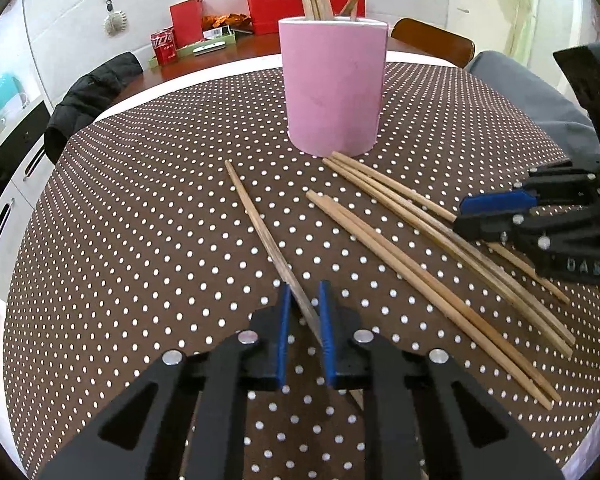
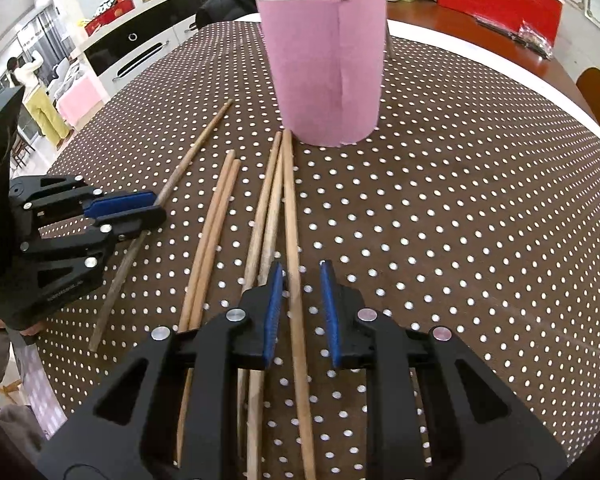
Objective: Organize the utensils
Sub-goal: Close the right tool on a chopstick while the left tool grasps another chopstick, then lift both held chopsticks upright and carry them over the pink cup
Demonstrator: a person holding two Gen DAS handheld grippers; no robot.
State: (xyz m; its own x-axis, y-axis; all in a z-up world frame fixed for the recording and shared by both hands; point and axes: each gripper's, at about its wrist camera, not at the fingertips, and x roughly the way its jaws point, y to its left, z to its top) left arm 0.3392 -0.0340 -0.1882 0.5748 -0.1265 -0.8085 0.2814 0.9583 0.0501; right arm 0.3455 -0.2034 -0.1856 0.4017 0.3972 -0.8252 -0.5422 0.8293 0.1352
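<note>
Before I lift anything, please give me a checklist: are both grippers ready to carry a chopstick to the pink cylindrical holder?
1. Dark brown wooden chopstick lies between left gripper pads: ok.
2. Left pads pressing it on both sides: not ok, a gap shows.
3. Only one pale wooden chopstick between right gripper pads: ok.
4. Right pads pressing it: not ok, a gap shows.
5. Pink cylindrical holder upright: ok.
6. Grippers apart from each other: ok.
</note>
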